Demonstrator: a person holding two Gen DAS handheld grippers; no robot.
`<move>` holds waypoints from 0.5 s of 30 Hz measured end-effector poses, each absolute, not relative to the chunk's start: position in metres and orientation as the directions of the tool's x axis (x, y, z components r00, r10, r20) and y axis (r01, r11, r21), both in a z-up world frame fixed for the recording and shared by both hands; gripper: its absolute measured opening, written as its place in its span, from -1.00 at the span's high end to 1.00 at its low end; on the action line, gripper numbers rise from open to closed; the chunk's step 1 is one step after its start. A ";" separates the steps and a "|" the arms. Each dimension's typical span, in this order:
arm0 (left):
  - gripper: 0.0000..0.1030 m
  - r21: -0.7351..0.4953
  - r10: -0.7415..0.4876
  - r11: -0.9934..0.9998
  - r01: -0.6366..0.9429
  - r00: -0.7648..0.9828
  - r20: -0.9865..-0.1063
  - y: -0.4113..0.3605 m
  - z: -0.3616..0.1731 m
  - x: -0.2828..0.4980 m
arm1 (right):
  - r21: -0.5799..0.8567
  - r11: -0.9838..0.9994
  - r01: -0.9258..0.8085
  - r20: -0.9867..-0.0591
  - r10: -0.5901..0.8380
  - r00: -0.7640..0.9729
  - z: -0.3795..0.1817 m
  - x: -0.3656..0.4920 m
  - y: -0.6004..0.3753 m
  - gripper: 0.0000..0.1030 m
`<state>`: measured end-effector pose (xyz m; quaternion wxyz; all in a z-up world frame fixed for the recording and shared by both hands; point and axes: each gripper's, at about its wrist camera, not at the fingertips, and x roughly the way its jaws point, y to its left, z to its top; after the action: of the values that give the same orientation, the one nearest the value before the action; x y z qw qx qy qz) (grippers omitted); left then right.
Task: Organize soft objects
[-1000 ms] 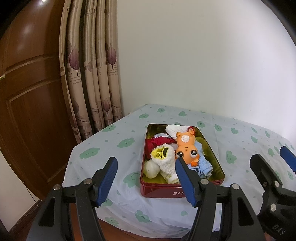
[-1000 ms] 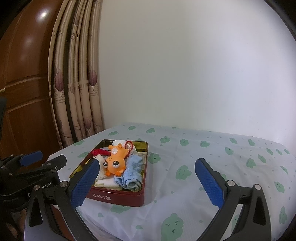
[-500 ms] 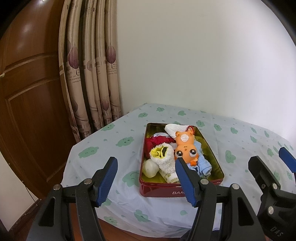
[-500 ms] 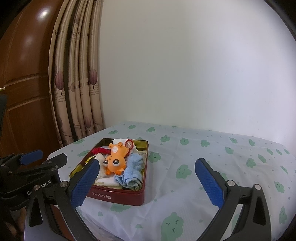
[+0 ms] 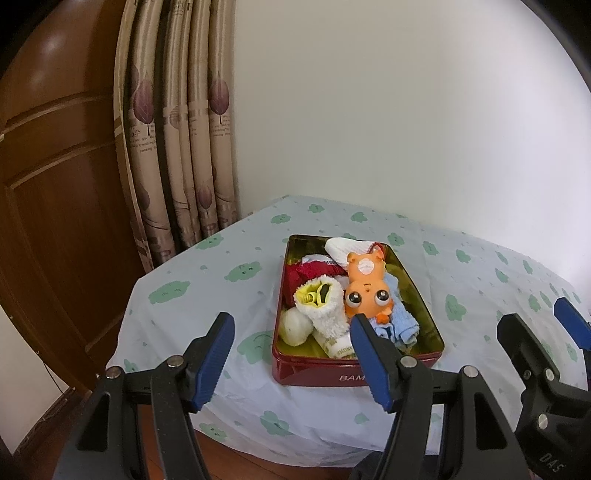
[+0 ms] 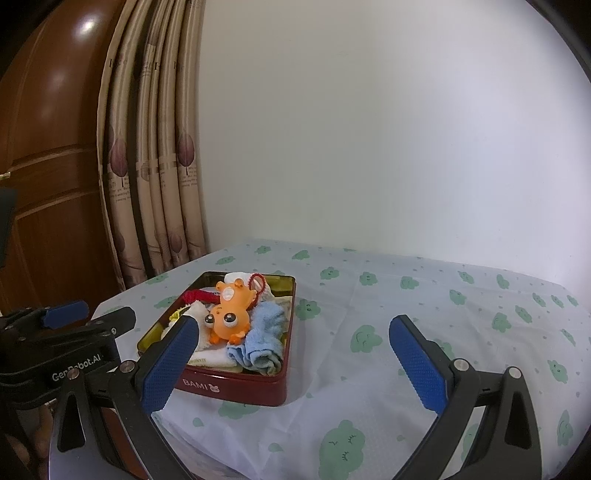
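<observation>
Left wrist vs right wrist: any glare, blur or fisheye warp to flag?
Left wrist view: sharp, no motion blur; strong barrel warp bends the wooden door and curtain; dark vignette in the corners; soft highlights on the door. Right wrist view: equally sharp; bright glare spot on the door; wall evenly lit, brighter to the right; the red tin casts only a soft shadow.

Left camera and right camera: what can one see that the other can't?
Only the left view shows the round white ball and the yellow-lined fluffy sock clearly. Only the right view shows the whole BAMI name and the bare cloth right of the tin. Both show the red tin, orange toy, blue towel, curtain and both empty grippers, the left opening, the right open.
</observation>
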<state>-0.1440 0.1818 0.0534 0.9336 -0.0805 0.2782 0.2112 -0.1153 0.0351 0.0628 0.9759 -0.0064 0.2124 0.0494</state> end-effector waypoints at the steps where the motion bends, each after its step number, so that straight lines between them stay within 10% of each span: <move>1: -0.48 -0.032 0.347 0.899 -0.437 0.753 -0.560 0.181 0.052 -0.143 | 0.007 0.995 -0.098 -0.415 0.092 0.905 0.063 -0.115 0.035 -0.99; 15: -0.53 -0.010 0.352 0.909 -0.416 0.781 -0.515 0.165 0.055 -0.147 | 0.017 0.996 -0.092 -0.426 0.091 0.900 0.060 -0.114 0.016 -0.99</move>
<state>-0.1471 0.1650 0.0547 0.9417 -0.0617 0.2603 0.2040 -0.1138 0.0161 0.0598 0.9747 -0.0016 0.2184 0.0470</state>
